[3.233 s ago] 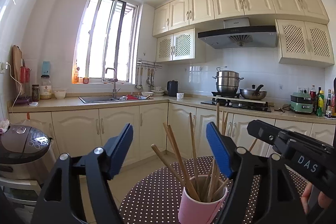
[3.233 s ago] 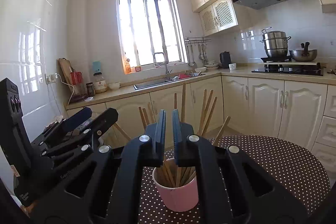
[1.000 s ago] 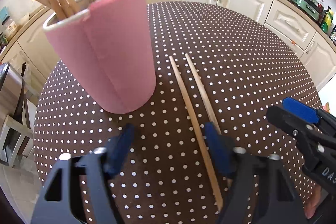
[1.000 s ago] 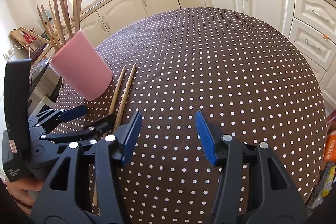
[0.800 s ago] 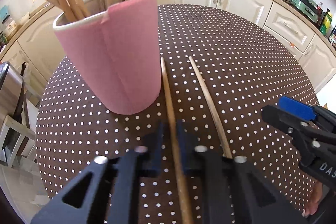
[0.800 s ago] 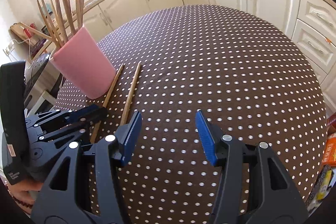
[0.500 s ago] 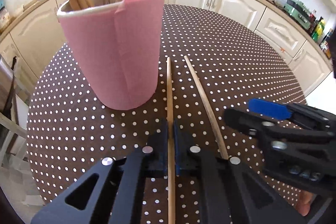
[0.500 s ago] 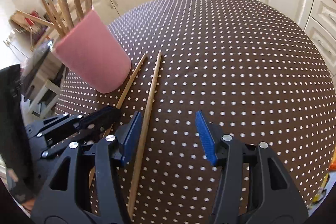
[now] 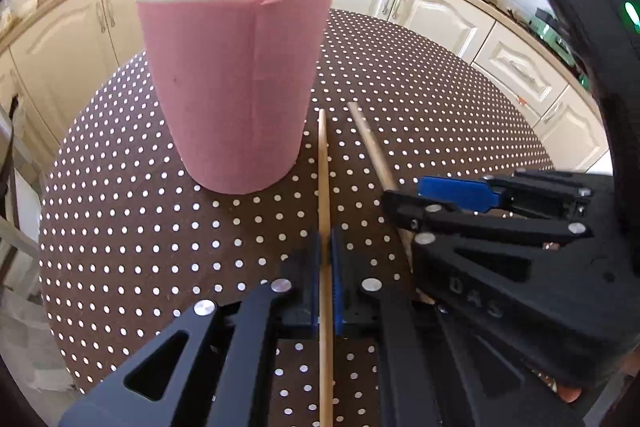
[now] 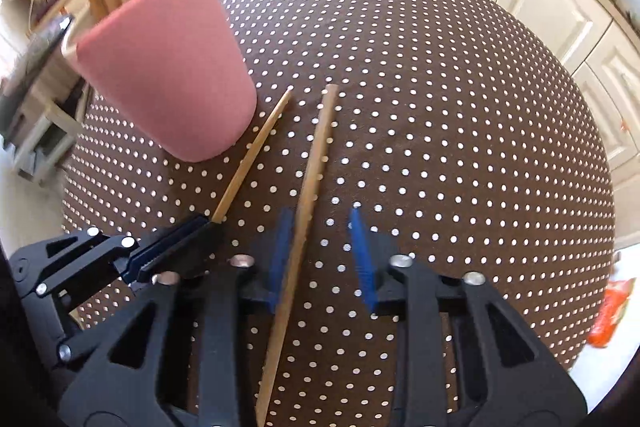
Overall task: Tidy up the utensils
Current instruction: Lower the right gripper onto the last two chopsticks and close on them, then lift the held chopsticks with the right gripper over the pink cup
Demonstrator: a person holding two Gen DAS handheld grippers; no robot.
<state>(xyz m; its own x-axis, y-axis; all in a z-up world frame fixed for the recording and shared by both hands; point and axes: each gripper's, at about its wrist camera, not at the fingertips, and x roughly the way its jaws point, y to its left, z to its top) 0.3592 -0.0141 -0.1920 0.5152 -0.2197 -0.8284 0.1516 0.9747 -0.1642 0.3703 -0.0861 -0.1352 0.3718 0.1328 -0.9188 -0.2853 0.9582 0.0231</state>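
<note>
Tall pink cup (image 9: 236, 87) on dotted brown tablecloth (image 10: 440, 107) already holds many wooden sticks. Left gripper (image 9: 326, 263) clamps thin wooden chopstick (image 9: 323, 163) beside cup. Right gripper (image 10: 320, 251) spread around second chopstick (image 10: 316, 147), ungripped. Both left to stow.

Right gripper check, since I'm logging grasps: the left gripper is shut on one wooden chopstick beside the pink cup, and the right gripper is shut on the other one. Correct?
Not quite. The right gripper is open: in the right wrist view its blue pads stand apart, with the second wooden chopstick lying between them on the brown polka-dot tablecloth. The left gripper is indeed shut on one wooden chopstick beside the pink cup.
</note>
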